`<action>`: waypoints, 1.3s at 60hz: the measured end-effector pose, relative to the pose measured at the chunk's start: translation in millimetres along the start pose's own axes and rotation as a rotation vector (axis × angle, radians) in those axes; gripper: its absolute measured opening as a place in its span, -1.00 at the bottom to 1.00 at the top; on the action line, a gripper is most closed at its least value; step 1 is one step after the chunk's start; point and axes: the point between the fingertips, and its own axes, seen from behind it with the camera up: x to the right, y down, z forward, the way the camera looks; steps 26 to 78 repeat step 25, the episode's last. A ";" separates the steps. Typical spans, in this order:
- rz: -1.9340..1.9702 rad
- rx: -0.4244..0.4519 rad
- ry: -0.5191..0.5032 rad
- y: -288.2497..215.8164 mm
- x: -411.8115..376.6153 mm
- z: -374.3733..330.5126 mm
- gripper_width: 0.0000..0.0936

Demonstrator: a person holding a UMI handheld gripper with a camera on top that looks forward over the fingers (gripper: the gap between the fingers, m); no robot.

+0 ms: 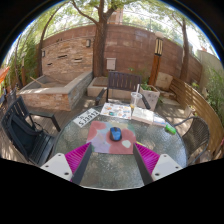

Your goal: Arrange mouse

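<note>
A blue mouse [115, 133] lies on a red mouse mat [108, 137] on a round glass table [110, 168]. A small white object [126, 144] lies on the mat just right of the mouse. My gripper [112, 160] is open and empty, with its pink pads [77, 157] wide apart. The mouse and mat lie just ahead of the fingertips, between the lines of the two fingers.
Magazines [116, 111] and papers [86, 118] lie at the table's far side. A green object [170, 128] sits at its right edge. Black chairs [25, 130] stand on the left. A bench [122, 83] and a brick wall [90, 50] lie beyond.
</note>
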 end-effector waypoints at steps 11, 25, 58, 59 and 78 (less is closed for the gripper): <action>0.008 0.003 0.030 27.8 -10.1 -61.1 0.82; 0.011 0.009 0.052 39.5 -12.6 -93.8 0.81; 0.011 0.009 0.052 39.5 -12.6 -93.8 0.81; 0.011 0.009 0.052 39.5 -12.6 -93.8 0.81; 0.011 0.009 0.052 39.5 -12.6 -93.8 0.81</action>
